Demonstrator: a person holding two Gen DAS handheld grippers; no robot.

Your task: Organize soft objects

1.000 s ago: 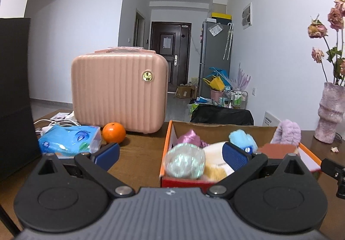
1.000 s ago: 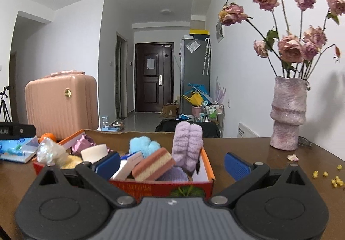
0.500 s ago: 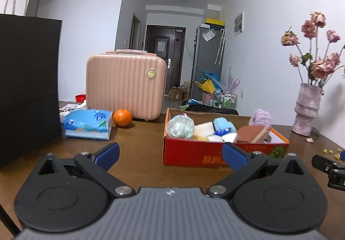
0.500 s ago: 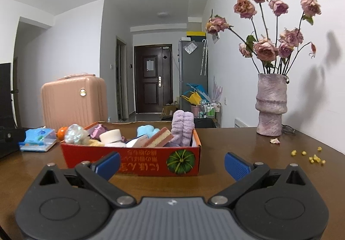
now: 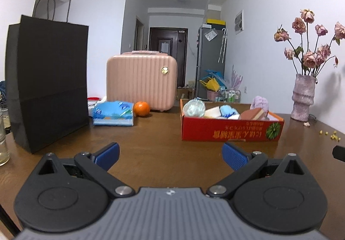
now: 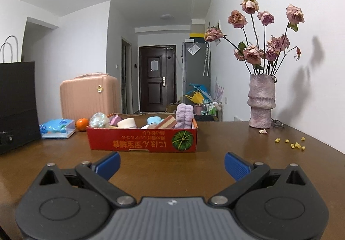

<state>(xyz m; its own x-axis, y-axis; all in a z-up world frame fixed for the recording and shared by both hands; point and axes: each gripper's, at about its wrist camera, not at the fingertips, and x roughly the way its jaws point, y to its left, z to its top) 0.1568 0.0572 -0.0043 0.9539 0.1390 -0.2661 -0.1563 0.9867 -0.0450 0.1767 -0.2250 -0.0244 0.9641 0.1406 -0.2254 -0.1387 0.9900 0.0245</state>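
A red cardboard box (image 5: 230, 132) stands on the brown table, also in the right wrist view (image 6: 142, 141). It holds soft things: a shiny mesh ball (image 5: 194, 108), a cream sponge (image 6: 127, 123), a light blue puff (image 6: 154, 120), a brown-and-cream sponge (image 5: 252, 114) and a purple fluffy item (image 6: 183, 116). My left gripper (image 5: 170, 157) is open and empty, low over the table well in front of the box. My right gripper (image 6: 172, 163) is open and empty, also in front of the box.
A black paper bag (image 5: 47, 80) stands at the left. A pink case (image 5: 141, 81), an orange (image 5: 141, 108) and a blue tissue pack (image 5: 113, 112) sit behind. A vase of dried roses (image 6: 261, 102) and yellow crumbs (image 6: 293, 144) are at the right.
Both grippers have pulled back from the box toward the near side of the table. The box now looks smaller and farther away. Both stayed open and empty.
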